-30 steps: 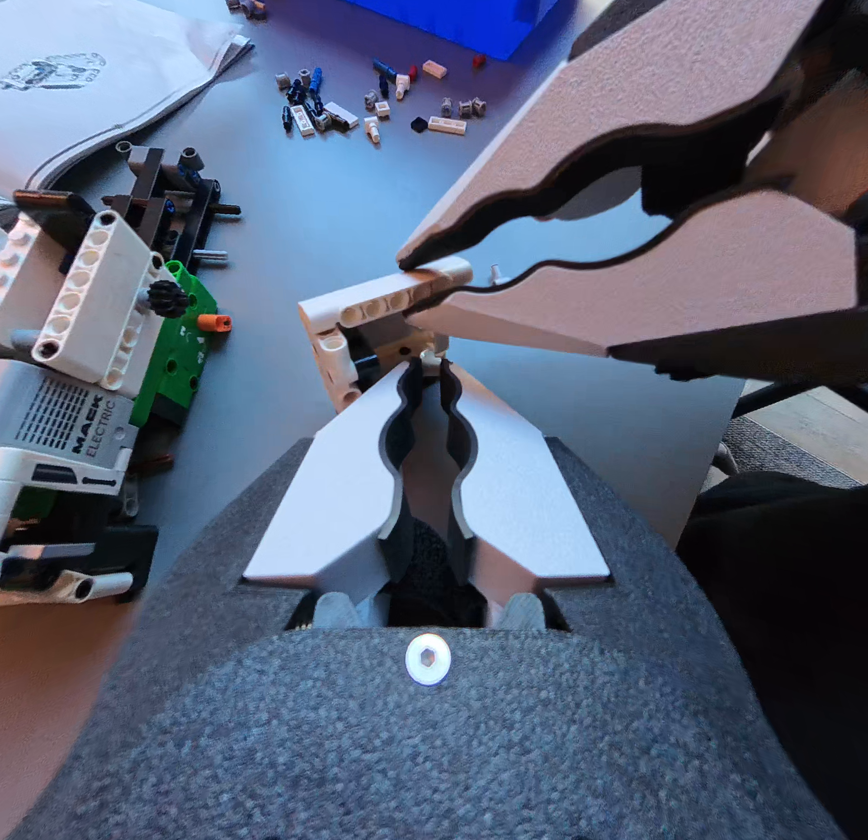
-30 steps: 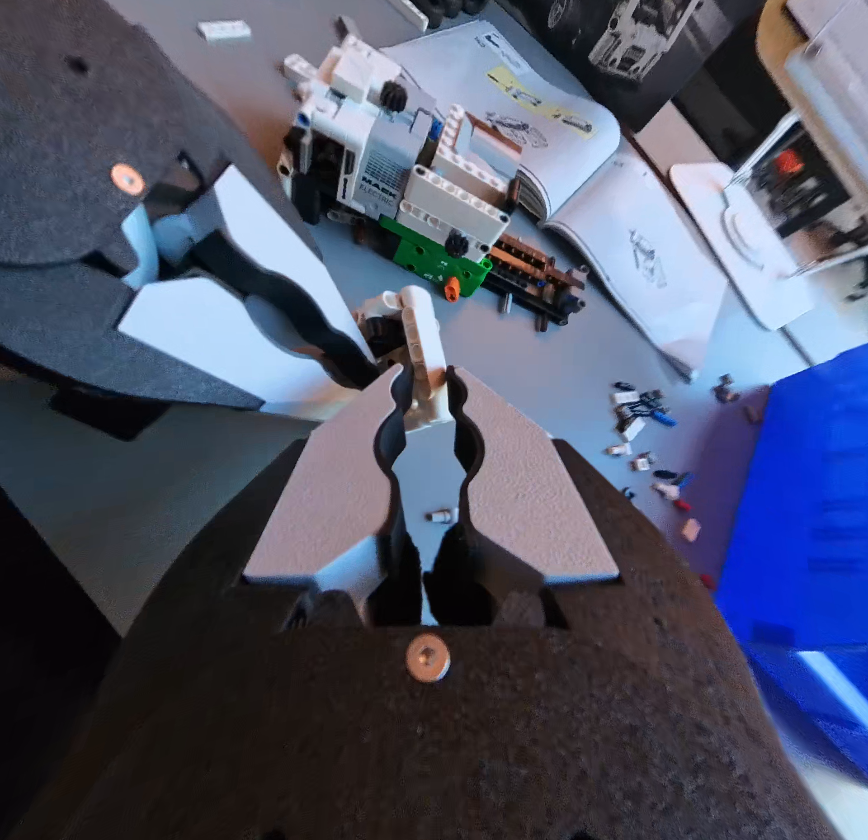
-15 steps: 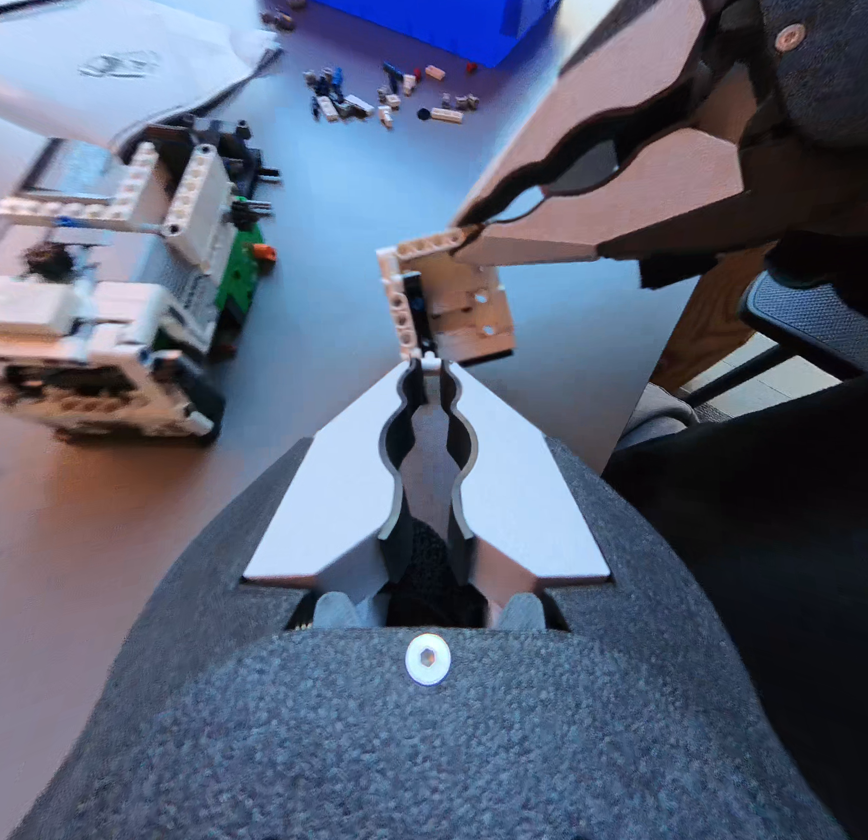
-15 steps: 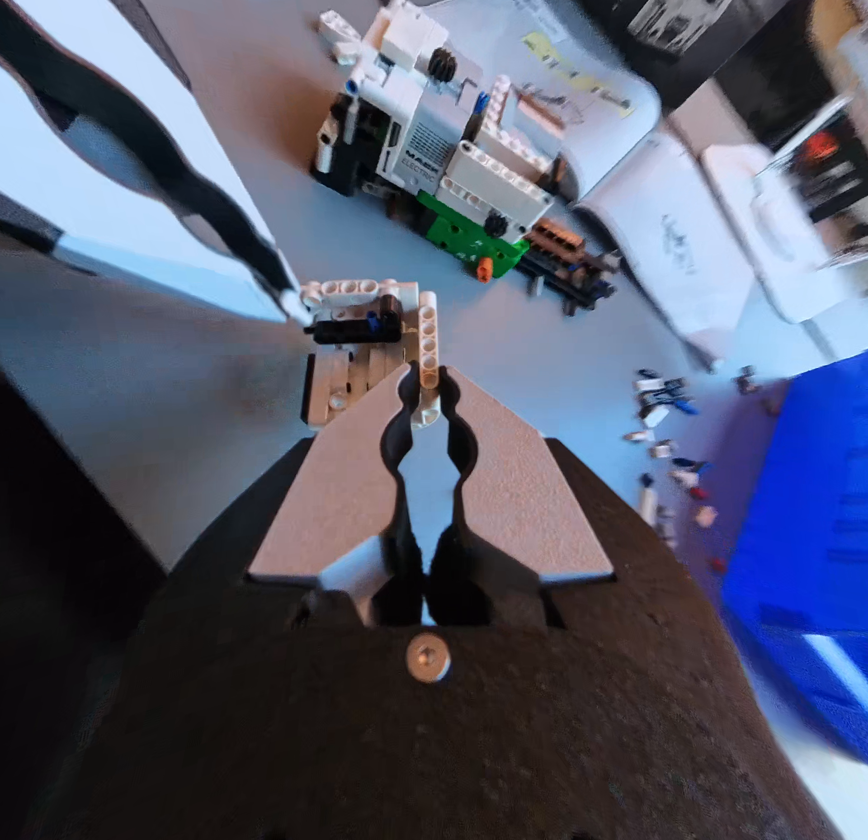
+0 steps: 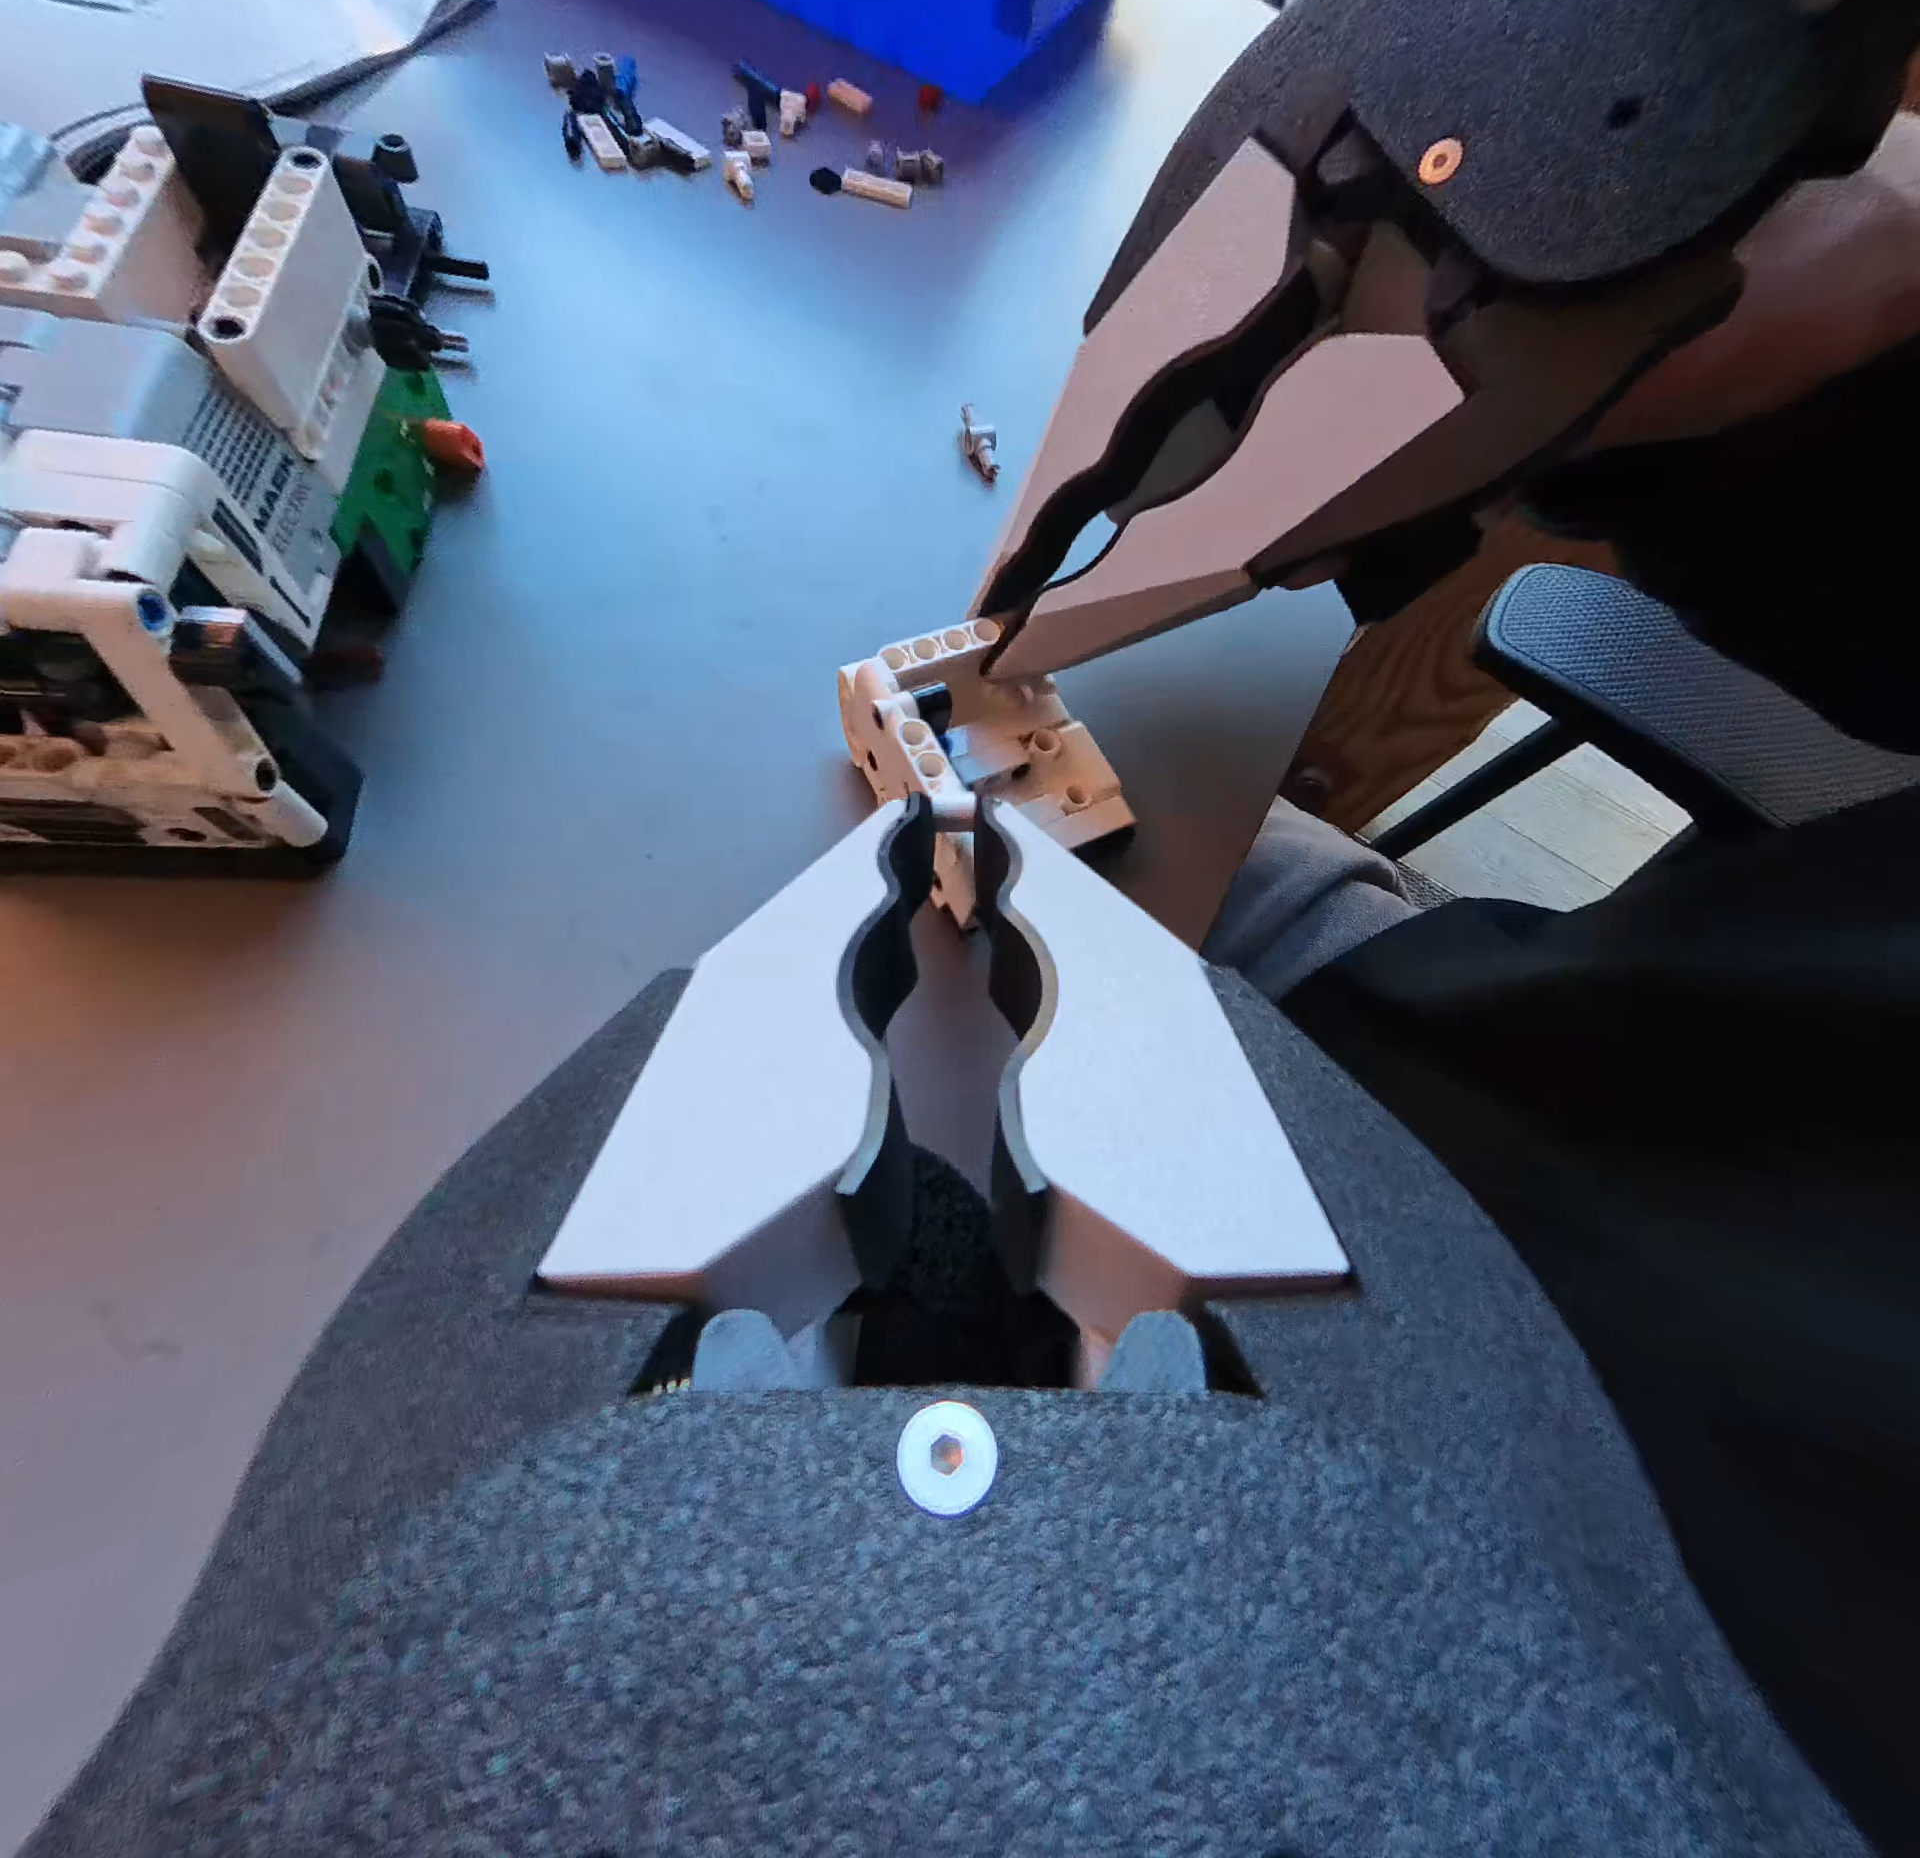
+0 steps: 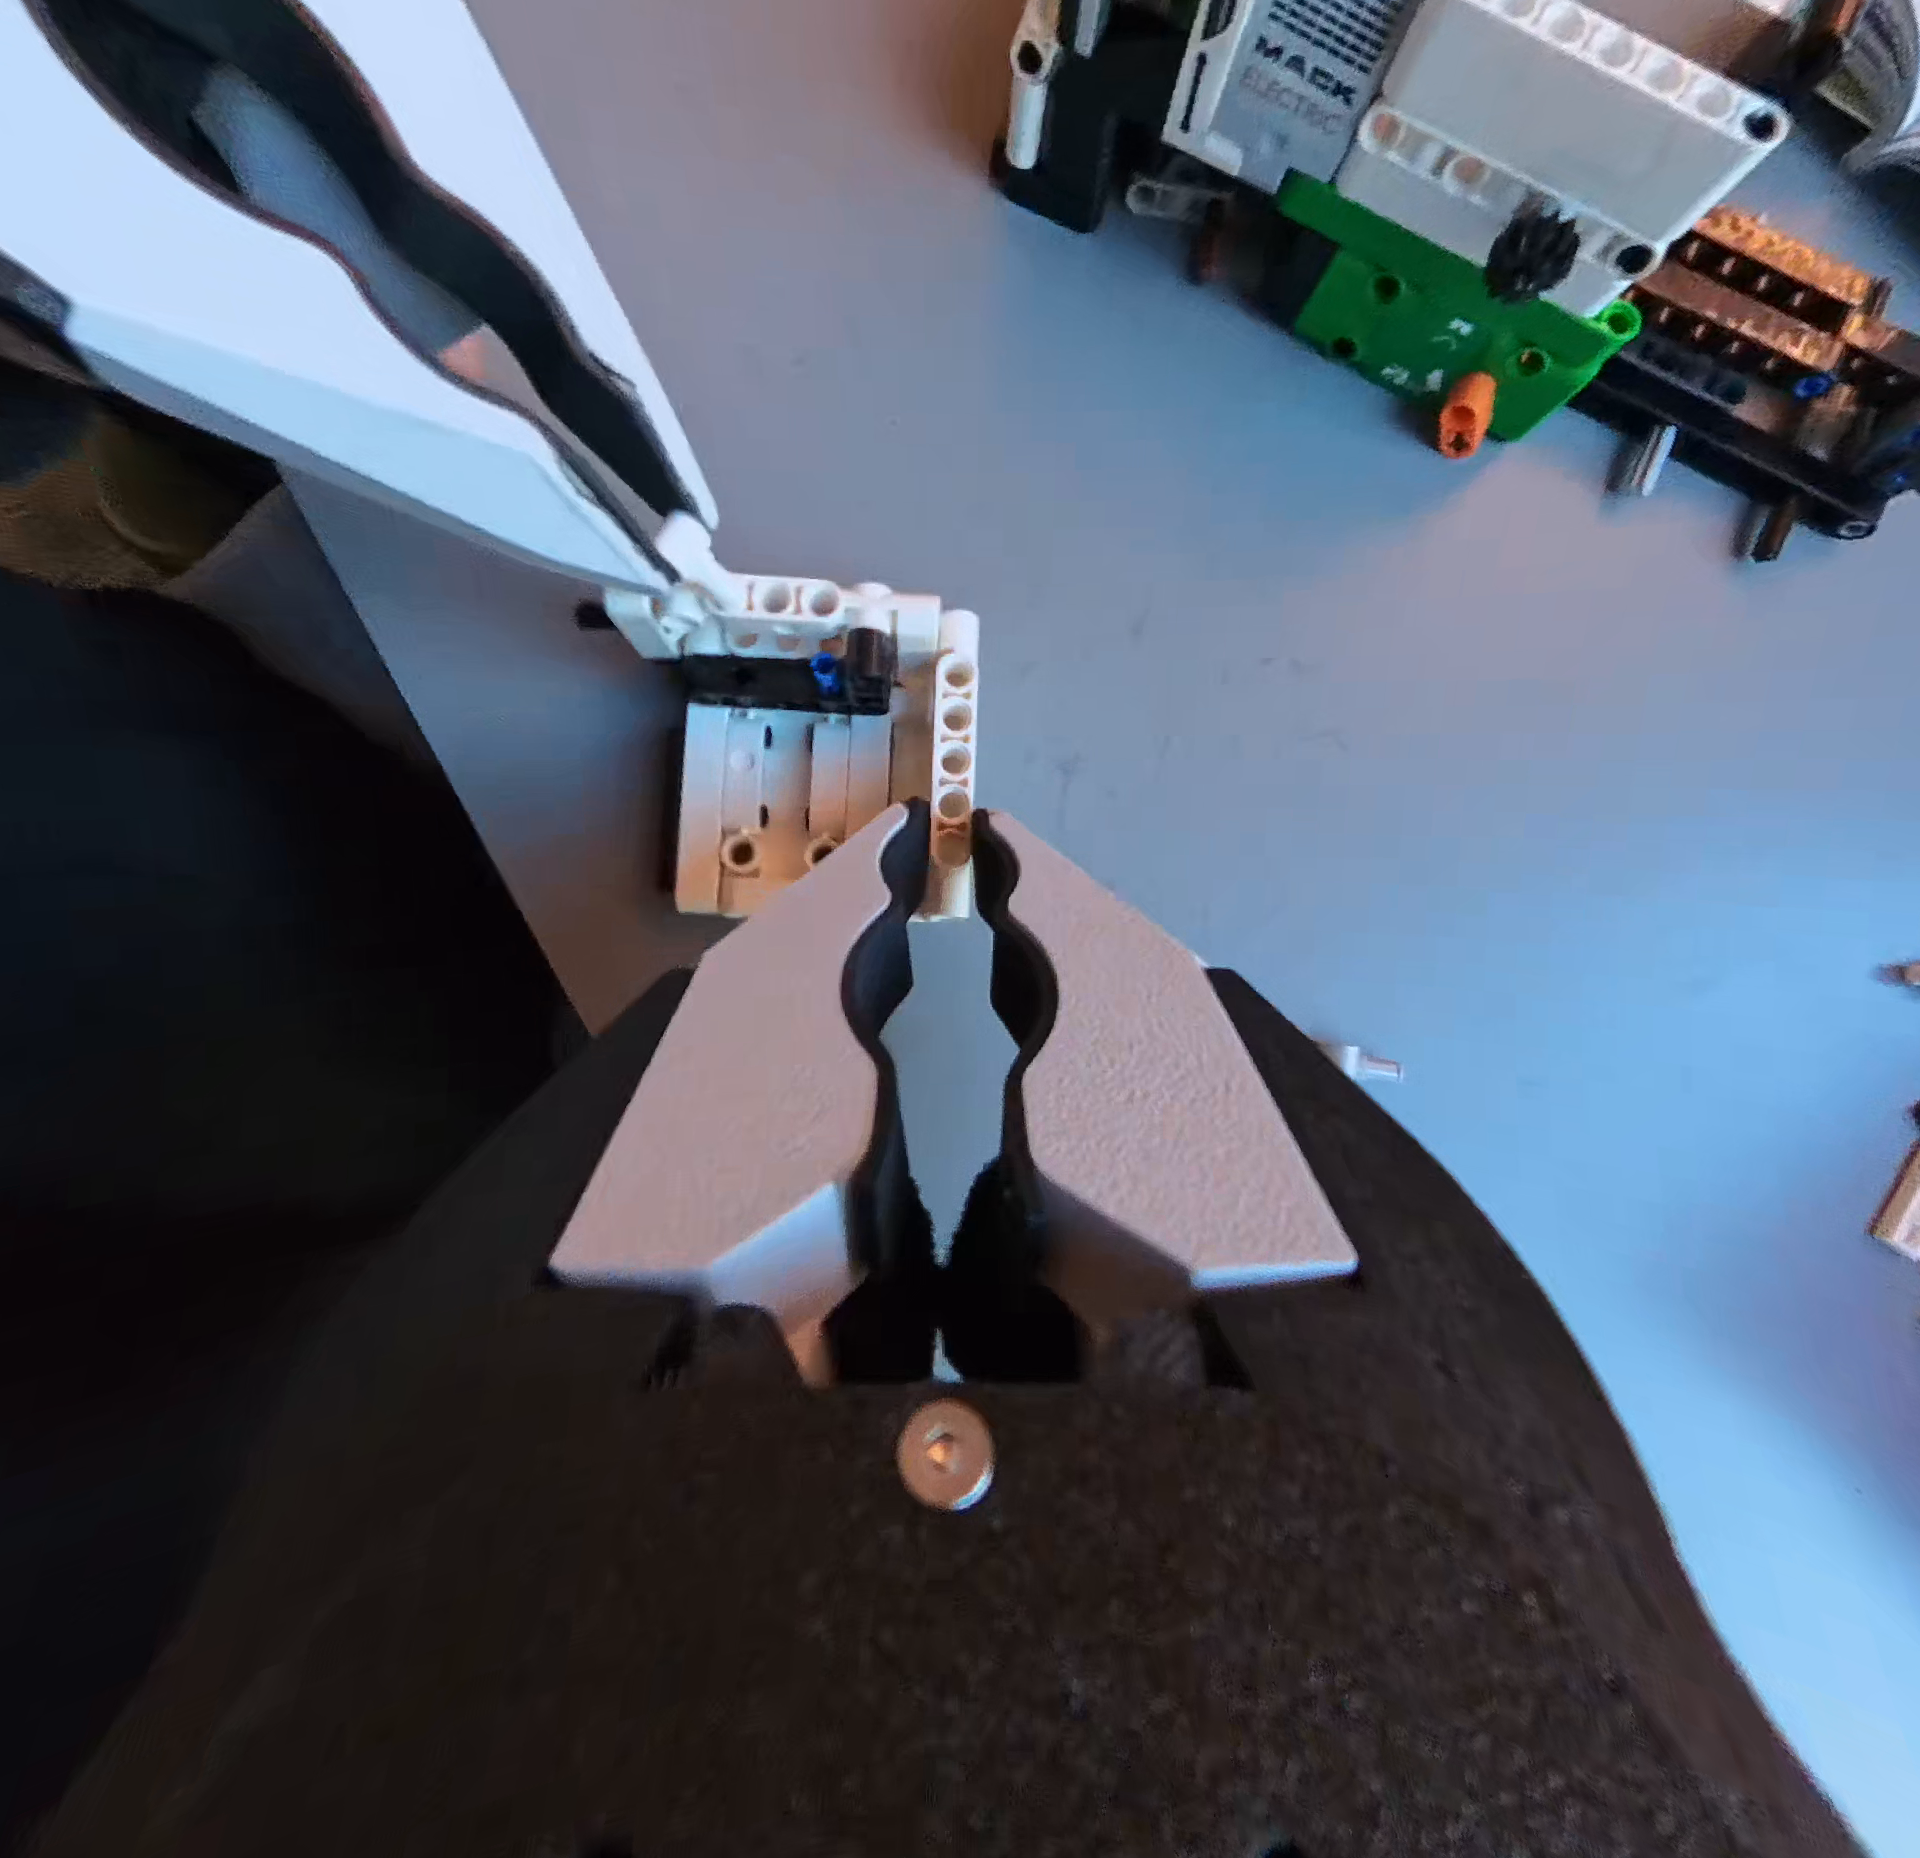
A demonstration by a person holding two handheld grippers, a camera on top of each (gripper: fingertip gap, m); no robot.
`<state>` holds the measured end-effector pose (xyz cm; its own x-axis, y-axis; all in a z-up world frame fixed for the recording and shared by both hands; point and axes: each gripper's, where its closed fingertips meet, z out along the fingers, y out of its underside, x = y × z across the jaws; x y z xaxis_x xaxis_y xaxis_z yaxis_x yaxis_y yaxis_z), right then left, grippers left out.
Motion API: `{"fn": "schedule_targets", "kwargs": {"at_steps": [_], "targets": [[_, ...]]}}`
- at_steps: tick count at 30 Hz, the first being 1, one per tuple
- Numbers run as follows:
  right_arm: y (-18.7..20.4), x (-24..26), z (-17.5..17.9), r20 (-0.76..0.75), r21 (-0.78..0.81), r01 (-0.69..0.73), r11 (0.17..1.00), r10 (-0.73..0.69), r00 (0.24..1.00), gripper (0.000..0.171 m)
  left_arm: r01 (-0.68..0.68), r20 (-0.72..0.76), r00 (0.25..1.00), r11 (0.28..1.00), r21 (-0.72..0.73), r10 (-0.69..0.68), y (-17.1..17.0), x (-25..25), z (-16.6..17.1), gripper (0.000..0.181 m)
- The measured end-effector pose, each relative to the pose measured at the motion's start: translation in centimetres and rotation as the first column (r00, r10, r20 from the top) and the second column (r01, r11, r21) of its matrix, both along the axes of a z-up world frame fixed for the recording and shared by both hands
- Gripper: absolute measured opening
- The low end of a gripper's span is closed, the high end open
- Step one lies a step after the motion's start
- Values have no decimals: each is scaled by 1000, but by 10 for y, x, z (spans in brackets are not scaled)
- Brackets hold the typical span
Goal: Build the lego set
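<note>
Gripping one small white lego sub-assembly (image 6: 810, 738) from two sides, both claws meet near the table's (image 5: 644, 582) front edge. The right gripper (image 6: 948, 834) has its jaws almost closed on the end of a white beam with holes (image 6: 954, 759), which sticks straight out ahead of its tips; the rest of the piece, with a black bar (image 6: 779, 681) across it, lies just left of those tips. The left gripper (image 5: 945, 821) is also nearly closed, pinching a white corner of the same sub-assembly (image 5: 977, 738) right at its fingertips. Well apart, ahead and to the left of the left claw, stands the bigger white, green and black truck model (image 5: 177, 478). Far ahead of it lie scattered small loose parts (image 5: 748, 135), near a blue bin (image 5: 914, 0). A single small pin (image 5: 979, 442) lies between.
</note>
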<state>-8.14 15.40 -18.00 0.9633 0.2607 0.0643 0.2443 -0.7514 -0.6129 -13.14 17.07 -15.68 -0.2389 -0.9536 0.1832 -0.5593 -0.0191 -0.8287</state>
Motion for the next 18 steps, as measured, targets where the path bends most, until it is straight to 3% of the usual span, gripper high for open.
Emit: {"fn": "schedule_targets", "kwargs": {"at_steps": [1, 5, 9, 14, 18], "targets": [[0, 1, 0, -3, 1, 2, 1000, -2, 1000, 12, 3, -1, 1000, 1000, 0, -3, 0, 0, 0, 6], [0, -1, 11, -75, 51, 42, 998, -38, 996, 24, 2, -3, 1000, 1000, 3, -2, 3, 1, -1, 6], [-15, 6, 34, -204, 141, 201, 969, -171, 964, 29, 6, 1, 1000, 1000, -19, -6, 2, 3, -1, 6], [-45, -17, 12, -493, -44, 351, 935, -326, 807, 37, 4, -4, 1000, 995, -97, -5, 6, 3, -1, 6], [-40, -29, 5, -535, -47, 384, 922, -348, 770, 41, -9, -2, 1000, 991, -133, 9, 14, 3, -2, 6]]}}
